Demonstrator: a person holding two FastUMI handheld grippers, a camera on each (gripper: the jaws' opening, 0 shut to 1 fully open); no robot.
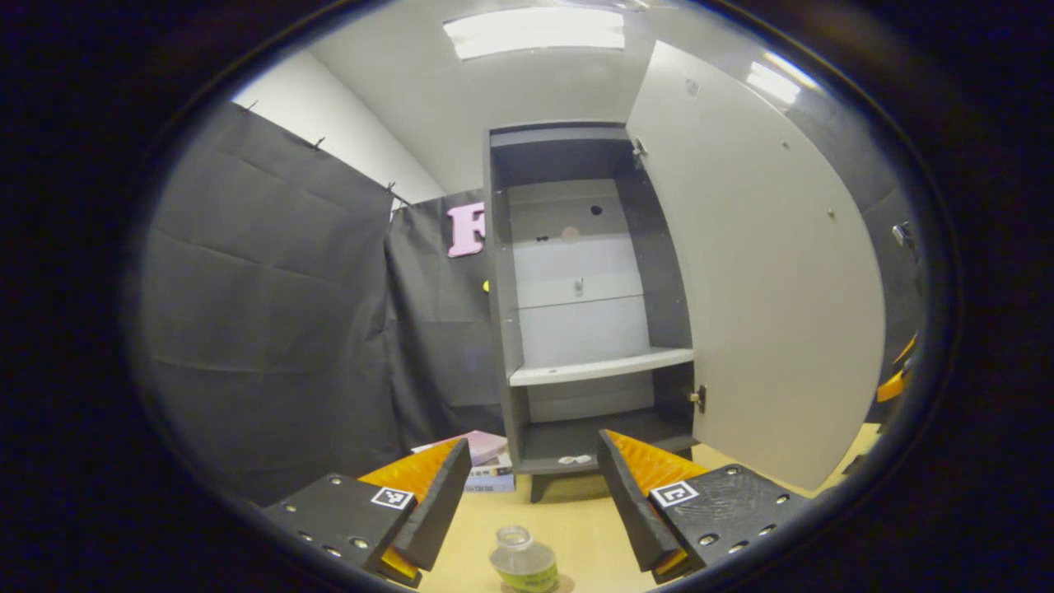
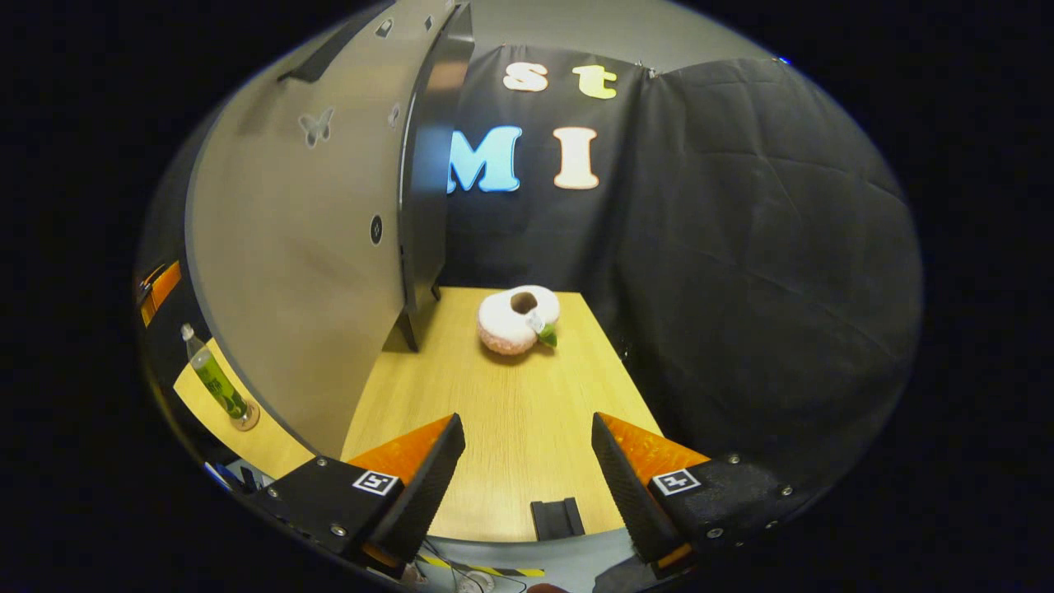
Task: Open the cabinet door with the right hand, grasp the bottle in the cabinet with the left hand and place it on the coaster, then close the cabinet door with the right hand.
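bottle [image 1: 524,567] sits on coaster [image 2: 245,426], light, slick, top-heavy; both your claws gape empty, so swing door [image 2: 305,272] by its edge.

ceiling panel [image 1: 535,31] glare | dim booth | edges warped, perhaps soft

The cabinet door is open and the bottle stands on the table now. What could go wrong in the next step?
1. The cabinet door stands wide open, and the bottle on its coaster appears near the door; careless handling of the door might knock the bottle over.
2. The right gripper is open and away from the door, aimed at the plush toy; it must reorient, and might bump the toy.
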